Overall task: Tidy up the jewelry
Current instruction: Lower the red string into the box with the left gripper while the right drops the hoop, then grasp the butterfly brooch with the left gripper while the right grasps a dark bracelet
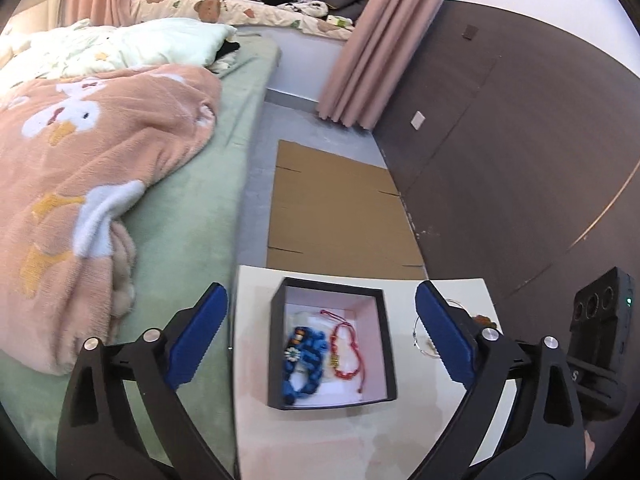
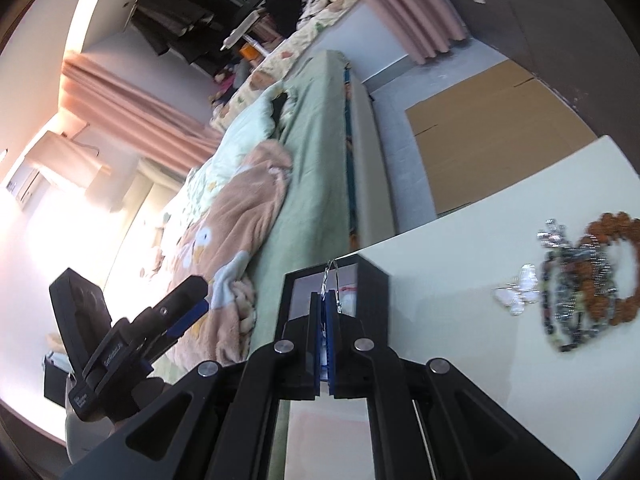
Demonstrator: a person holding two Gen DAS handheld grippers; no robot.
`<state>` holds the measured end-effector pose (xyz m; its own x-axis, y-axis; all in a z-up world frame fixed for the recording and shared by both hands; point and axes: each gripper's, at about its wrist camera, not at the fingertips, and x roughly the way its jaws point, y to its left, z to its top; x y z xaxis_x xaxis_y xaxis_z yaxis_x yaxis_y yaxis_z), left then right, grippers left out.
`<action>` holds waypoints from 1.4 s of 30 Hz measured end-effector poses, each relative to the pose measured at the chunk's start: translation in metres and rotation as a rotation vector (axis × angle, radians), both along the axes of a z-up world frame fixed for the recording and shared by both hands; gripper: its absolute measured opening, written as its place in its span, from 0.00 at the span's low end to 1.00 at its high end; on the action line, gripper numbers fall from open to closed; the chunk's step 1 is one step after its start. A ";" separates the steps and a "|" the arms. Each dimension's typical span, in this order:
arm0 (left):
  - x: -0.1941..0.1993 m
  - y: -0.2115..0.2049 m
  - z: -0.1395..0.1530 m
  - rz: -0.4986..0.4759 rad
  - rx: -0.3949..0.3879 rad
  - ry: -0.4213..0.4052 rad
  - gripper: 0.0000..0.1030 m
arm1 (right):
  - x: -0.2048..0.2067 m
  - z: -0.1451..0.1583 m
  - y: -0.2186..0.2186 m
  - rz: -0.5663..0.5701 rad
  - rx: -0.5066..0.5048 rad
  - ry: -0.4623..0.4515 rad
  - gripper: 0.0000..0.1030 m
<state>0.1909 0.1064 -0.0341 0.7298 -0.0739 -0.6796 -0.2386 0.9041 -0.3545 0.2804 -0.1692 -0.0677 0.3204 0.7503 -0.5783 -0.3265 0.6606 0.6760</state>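
A black jewelry box (image 1: 276, 344) with a pale lining sits on the white table (image 1: 312, 440). In it lie a blue beaded bracelet (image 1: 306, 362) and a red cord bracelet (image 1: 345, 350). My left gripper (image 1: 320, 332) is open, its blue pads on either side of the box, above it. My right gripper (image 2: 324, 316) is shut on a thin silver wire bangle (image 2: 333, 276), held over the box's edge (image 2: 372, 272). On the table to the right lie a brown bead bracelet (image 2: 612, 268), a dark bead bracelet (image 2: 560, 304) and a silver butterfly piece (image 2: 516, 296).
A bed with green sheet (image 1: 188, 240) and pink duck blanket (image 1: 80, 168) stands left of the table. Flat cardboard (image 1: 336, 208) lies on the floor beyond it. A dark wall panel (image 1: 500, 140) runs along the right.
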 end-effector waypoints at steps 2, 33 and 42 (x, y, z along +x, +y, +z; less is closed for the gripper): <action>-0.001 0.006 0.000 0.013 -0.003 -0.003 0.94 | -0.003 0.001 0.011 0.015 -0.007 -0.014 0.03; 0.018 -0.069 -0.005 -0.146 0.025 -0.009 0.94 | 0.006 0.009 -0.107 -0.238 -0.207 0.004 0.86; 0.032 -0.132 -0.022 -0.254 0.065 0.012 0.94 | 0.006 0.003 -0.134 -0.288 -0.259 0.028 0.86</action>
<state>0.2232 -0.0251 -0.0564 0.6855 -0.2091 -0.6974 -0.0053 0.9564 -0.2919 0.2860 -0.3033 -0.0644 0.4786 0.4596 -0.7481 -0.0864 0.8726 0.4808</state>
